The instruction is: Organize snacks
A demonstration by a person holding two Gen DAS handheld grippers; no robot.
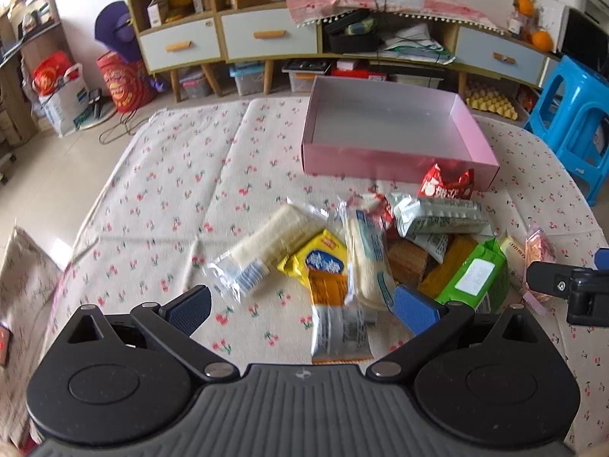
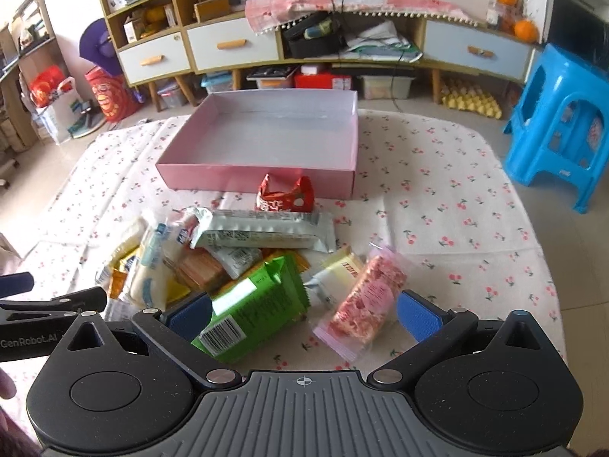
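Both spread wide, the left hand-held gripper [image 1: 302, 310] and right hand-held gripper [image 2: 304, 314] hover over the snack pile [image 2: 243, 262].

your left gripper [image 1: 302, 310] and right gripper [image 2: 304, 314] look alike: black linkage arms, silver round pivot pins, blue textured pads [image 2: 416, 320], round black discs either side of a grey ribbed housing with a small crosshair mark. white "genrobot.ai" lettering runs along one black arm.
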